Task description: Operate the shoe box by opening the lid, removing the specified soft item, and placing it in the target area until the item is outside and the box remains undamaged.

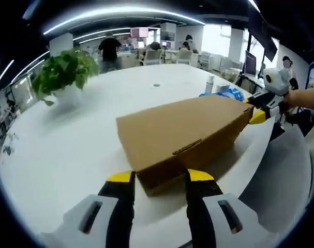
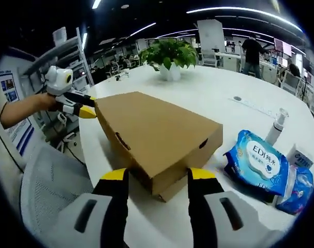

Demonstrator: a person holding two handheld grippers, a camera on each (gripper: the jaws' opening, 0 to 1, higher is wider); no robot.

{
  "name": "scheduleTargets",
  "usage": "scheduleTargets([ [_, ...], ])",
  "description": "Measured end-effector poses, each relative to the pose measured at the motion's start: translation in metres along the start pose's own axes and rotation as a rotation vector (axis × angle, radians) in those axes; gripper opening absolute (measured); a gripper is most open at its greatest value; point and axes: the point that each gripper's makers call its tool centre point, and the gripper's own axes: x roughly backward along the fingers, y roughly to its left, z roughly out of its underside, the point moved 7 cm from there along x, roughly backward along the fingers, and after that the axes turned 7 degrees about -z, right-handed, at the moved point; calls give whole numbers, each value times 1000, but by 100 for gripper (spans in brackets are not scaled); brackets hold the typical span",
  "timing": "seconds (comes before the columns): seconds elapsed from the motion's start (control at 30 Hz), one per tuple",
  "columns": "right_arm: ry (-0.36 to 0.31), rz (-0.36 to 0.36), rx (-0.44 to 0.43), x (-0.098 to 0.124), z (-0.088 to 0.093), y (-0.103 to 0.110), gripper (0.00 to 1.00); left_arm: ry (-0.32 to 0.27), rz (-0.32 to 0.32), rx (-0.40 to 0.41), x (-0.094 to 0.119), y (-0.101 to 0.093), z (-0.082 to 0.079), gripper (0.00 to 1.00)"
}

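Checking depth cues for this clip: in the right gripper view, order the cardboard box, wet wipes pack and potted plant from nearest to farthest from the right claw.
1. Cardboard box, just ahead of the right claw.
2. Wet wipes pack, off to the right on the table.
3. Potted plant, far across the table.

a plain brown cardboard shoe box [image 1: 180,135] lies flat on the white table, its lid closed.
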Motion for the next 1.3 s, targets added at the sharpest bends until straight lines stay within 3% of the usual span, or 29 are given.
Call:
scheduleTargets([
  [0.87,77,65,101,-19,20,-3,42,83,-26,46,-24,-6,19,39],
  [1.3,78,63,110,-24,11,-19,41,84,-32,56,-35,-2,10,39],
])
